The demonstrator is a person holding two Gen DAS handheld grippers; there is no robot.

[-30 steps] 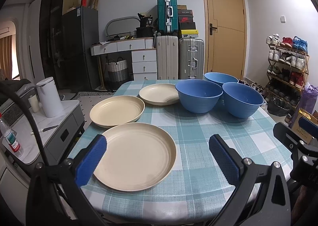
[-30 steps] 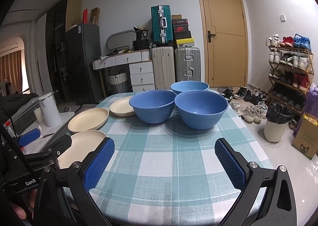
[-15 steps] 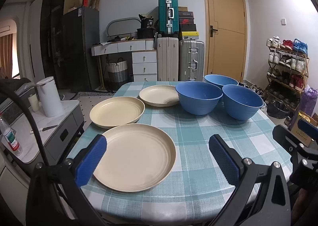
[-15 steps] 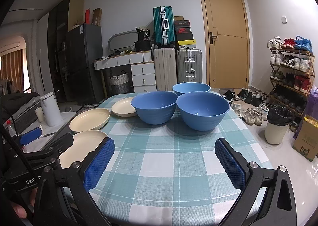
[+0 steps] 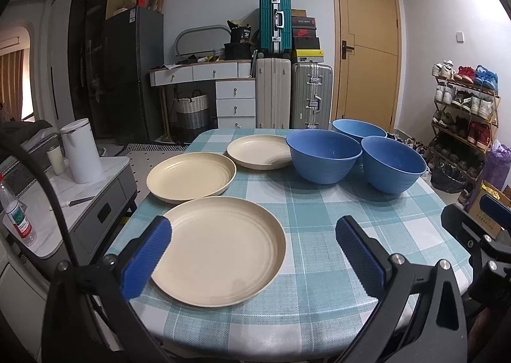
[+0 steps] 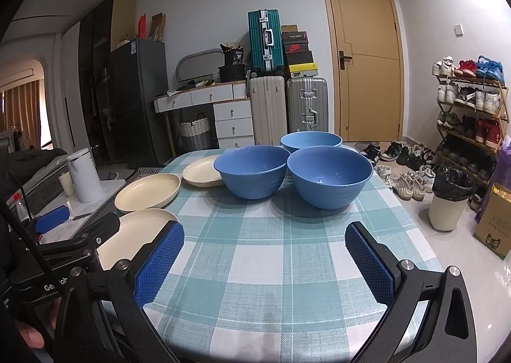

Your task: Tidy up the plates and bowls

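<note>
**Both grippers spread wide, nothing held**

While both grippers hover at the near edge of the table [image 6: 271, 254], neither touches any dish. Left gripper [image 5: 252, 248]: fingers released, blue pads [image 5: 145, 256] spread wide, the nearest cream plate [image 5: 220, 248] sitting between them in view, flat on the checked cloth. Right gripper [image 6: 263, 259]: also released, fingers apart over bare cloth (left gripper's frame shows at the lower left of the right wrist view, a fingertip of the person's hand just visible under it).

Next back, a second cream plate [image 5: 191, 179] lies just behind the first, rims near each other. Third cream plate [image 5: 260, 152] further back, its right edge hidden behind the left blue bowl [image 5: 324, 157]. Right blue bowl [image 5: 392, 168] stands beside it, close, cannot tell if touching. Third blue bowl [image 5: 359, 131] sits behind those two, mostly hidden.

All bowls upright, none stacked. Far wall: suitcases [image 5: 293, 94], door [image 5: 365, 50], shoe rack [image 5: 464, 107] on the right.
</note>
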